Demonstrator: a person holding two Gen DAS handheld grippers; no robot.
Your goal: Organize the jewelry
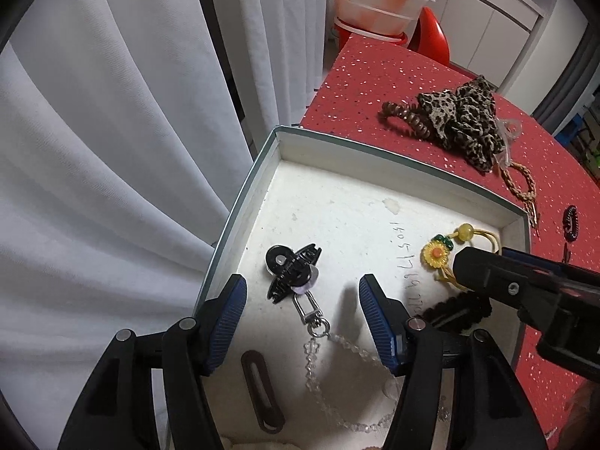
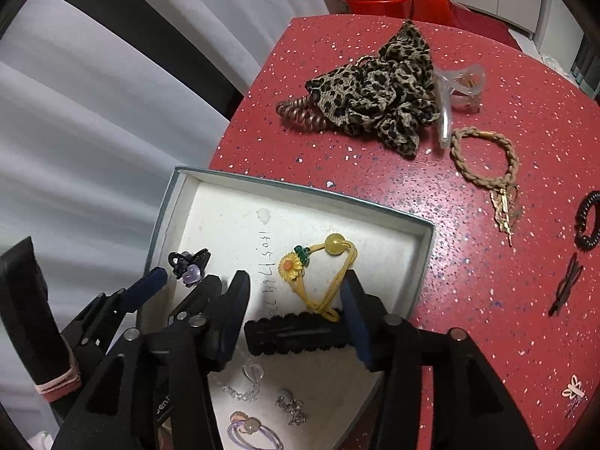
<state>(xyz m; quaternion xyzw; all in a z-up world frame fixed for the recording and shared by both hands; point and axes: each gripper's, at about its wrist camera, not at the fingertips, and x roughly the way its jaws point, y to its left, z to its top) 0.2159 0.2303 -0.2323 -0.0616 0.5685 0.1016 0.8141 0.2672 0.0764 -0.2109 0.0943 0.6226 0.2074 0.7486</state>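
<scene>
An open white-lined box (image 1: 375, 152) holds the sorted pieces. My left gripper (image 1: 302, 292) hangs open over a black claw clip with a purple heart (image 1: 288, 273) and a clear bead chain (image 1: 318, 367); its pads touch neither. My right gripper (image 2: 296, 285) is open over the box (image 2: 300, 188). A black fuzzy clip (image 2: 296, 332) lies loose on the box floor between its fingers, with a yellow sunflower hair tie (image 2: 322, 277) just beyond. The left wrist view shows the same hair tie (image 1: 437, 255) and fuzzy clip (image 1: 461, 309) beside the right gripper's finger (image 1: 483, 273).
On the red speckled table (image 2: 450, 262) lie a leopard scrunchie (image 2: 375, 93), a brown spiral tie (image 2: 300, 112), a clear claw clip (image 2: 457, 86), a braided tan bracelet (image 2: 483, 157), a black spiral tie (image 2: 588, 221) and a dark hairpin (image 2: 566, 285). White curtains hang left of the table edge.
</scene>
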